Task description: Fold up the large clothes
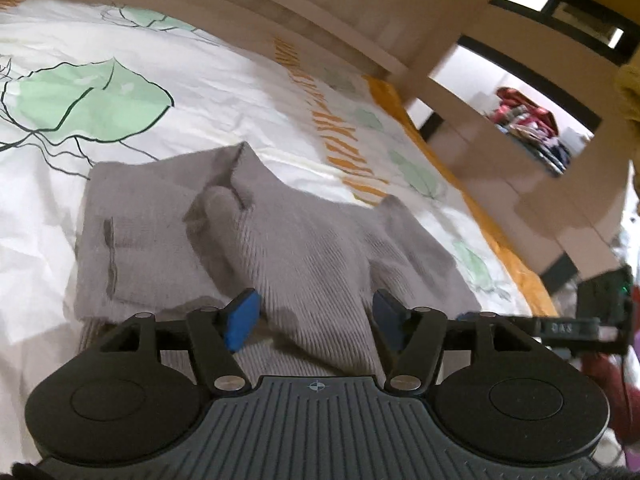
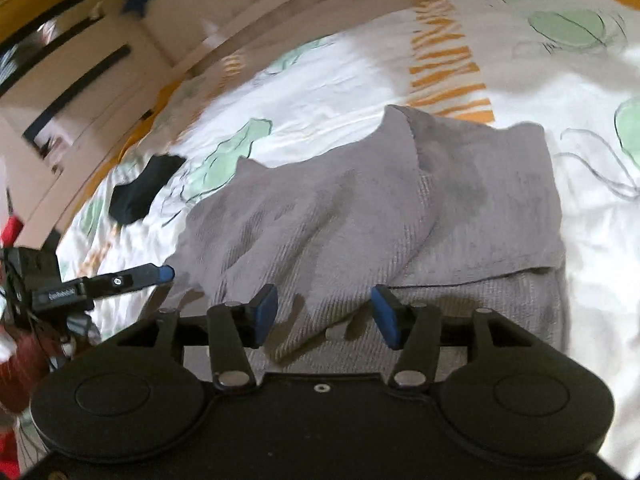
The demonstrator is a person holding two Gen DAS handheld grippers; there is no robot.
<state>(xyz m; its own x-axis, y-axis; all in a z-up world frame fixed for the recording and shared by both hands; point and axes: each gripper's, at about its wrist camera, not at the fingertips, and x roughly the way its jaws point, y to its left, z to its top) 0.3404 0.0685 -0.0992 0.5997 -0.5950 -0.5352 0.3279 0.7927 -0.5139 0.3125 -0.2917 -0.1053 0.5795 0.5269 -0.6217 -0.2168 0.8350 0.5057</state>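
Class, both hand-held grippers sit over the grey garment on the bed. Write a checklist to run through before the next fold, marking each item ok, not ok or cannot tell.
1. Left hand-held gripper open, nothing pinched: ok.
2. Right hand-held gripper open, nothing pinched: ok.
3. Grey garment lying flat: not ok, ridges and folds show.
4. Black sock apart from the garment: ok.
5. Bedsheet smooth: not ok, wrinkled.
6. Garment's near hem visible: cannot tell, the grippers hide it.

right claw (image 2: 325, 314): agape, empty | grey garment (image 2: 360, 208): folded on bedsheet (image 2: 328, 80)
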